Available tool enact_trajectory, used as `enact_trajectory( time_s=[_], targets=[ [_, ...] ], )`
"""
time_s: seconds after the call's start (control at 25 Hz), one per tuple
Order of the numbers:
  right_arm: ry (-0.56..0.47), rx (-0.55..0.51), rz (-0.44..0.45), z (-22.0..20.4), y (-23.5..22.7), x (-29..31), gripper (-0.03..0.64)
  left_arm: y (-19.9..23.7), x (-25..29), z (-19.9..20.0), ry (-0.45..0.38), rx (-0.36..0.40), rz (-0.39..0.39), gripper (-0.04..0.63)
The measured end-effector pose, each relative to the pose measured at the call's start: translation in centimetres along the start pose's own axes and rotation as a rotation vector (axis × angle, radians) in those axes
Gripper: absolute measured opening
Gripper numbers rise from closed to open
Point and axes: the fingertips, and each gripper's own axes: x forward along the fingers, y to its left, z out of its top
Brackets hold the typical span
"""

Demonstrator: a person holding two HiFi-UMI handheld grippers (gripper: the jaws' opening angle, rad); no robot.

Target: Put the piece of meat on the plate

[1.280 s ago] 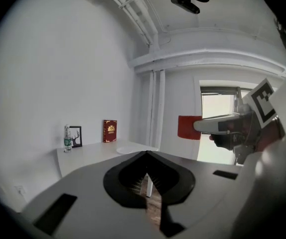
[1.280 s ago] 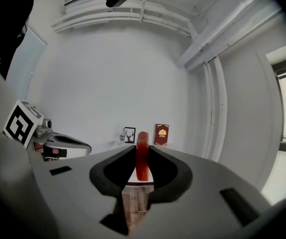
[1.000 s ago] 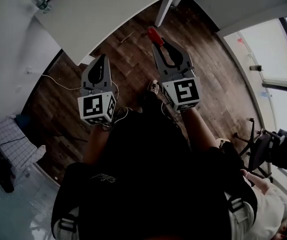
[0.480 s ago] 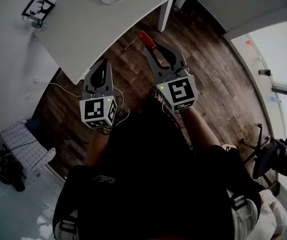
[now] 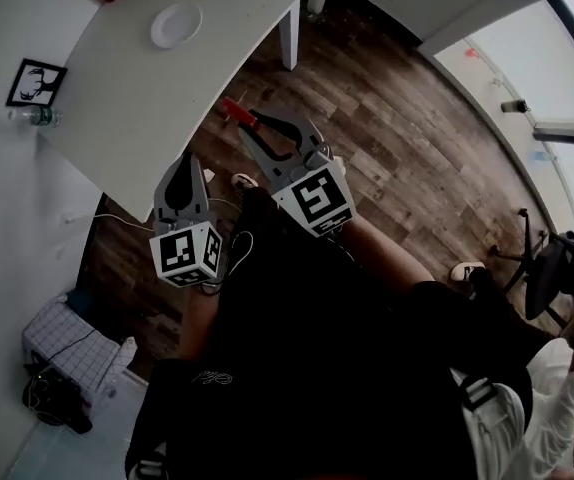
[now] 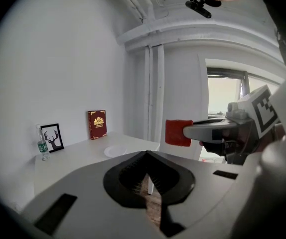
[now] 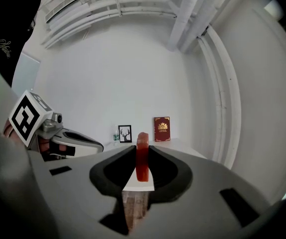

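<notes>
pick is done: right tool is pinching the meat edge-on between its pads, up in the air and off the bench, near its edge in the head view; left tool is pressed together with nothing in it. left to do: carry the meat over the bench to the plate, which sits bare and well apart from the meat, then lower and let go; roughly halfway by my read, with placing the whole remaining job.
</notes>
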Motion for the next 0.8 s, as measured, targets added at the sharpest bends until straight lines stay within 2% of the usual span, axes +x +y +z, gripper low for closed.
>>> enact_trajectory(
  time_s=[0.16, 0.44, 0.8],
  targets=[
    [0.023, -0.012, -0.050, 0.2, -0.8, 2.0, 0.094, 1.7, 2.7, 0.5, -0.014, -0.019, -0.051, 0.002],
    [0.032, -0.041, -0.130, 2.1, -3.4, 3.1, 0.094, 2.1, 6.1, 2.7, -0.029, 0.007, -0.136, 0.003],
    [0.072, -0.047, -0.119, 0.8, -3.1, 5.6, 0.093, 3.8, 7.1, 1.6, -0.002, -0.015, -0.147, 0.003]
  ],
)
